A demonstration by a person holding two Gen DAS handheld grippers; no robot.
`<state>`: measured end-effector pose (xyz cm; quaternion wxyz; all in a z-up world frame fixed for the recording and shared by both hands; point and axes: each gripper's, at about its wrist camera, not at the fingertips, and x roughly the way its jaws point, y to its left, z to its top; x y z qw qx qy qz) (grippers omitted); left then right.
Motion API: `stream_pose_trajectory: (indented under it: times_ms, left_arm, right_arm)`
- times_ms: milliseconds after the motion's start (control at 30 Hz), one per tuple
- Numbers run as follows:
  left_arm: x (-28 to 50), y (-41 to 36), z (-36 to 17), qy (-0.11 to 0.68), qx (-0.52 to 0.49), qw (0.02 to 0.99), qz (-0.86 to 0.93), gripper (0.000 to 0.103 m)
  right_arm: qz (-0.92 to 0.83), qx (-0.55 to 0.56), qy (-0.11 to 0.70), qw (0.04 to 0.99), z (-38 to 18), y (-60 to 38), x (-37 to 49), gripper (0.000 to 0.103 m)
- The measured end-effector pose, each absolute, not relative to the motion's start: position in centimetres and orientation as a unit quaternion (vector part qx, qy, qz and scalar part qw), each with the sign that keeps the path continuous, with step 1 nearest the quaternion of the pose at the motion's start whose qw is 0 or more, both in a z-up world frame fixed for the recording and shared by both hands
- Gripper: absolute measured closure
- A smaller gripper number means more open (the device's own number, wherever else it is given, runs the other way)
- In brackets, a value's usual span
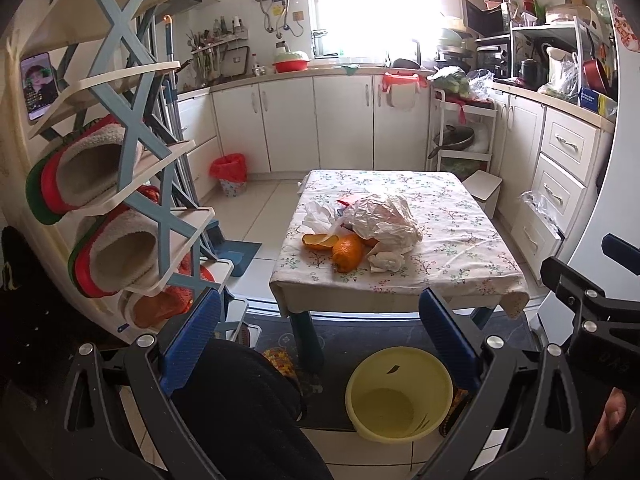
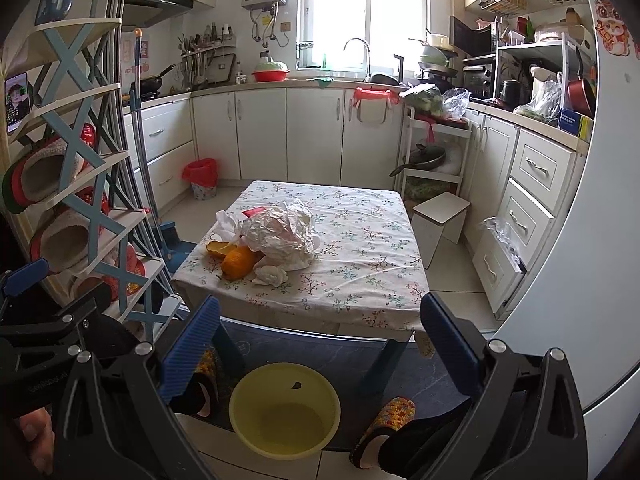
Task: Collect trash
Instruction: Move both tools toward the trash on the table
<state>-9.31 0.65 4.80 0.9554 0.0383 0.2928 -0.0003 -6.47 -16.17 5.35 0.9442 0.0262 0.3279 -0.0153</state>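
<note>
A low table (image 1: 460,264) (image 2: 360,280) with a floral cloth carries a heap of trash: a crumpled white plastic bag (image 1: 384,220) (image 2: 280,228), orange peels (image 1: 346,254) (image 2: 238,262), a wadded tissue (image 1: 384,261) (image 2: 272,275) and a red wrapper (image 1: 350,200) (image 2: 254,212). A yellow basin (image 1: 400,394) (image 2: 285,410) stands empty on the floor in front of the table. My left gripper (image 1: 320,344) and right gripper (image 2: 320,344) are both open and empty, held above the basin, short of the table's near edge.
A shoe rack (image 1: 120,184) (image 2: 80,184) with slippers stands at the left. A red-lined bin (image 1: 230,174) (image 2: 202,178) sits by the far cabinets. A white stool (image 2: 438,220) and drawers (image 2: 520,208) are at the right. The person's feet in slippers (image 2: 384,428) flank the basin.
</note>
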Motion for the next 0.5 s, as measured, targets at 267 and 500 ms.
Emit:
stream_pose_trajectory:
  times_ms: [267, 500]
  left_arm:
    - [-9.02, 1.03, 4.51, 0.295, 0.038, 0.955, 0.005, 0.008]
    - [-8.98, 0.98, 4.44, 0.295, 0.038, 0.955, 0.006, 0.008]
  right_arm:
    - [-0.008, 0.026, 0.331, 0.943, 5.15, -15.79, -6.12, 0.007]
    - [-0.005, 0.026, 0.331, 0.943, 5.1, -15.54, -6.06, 0.007]
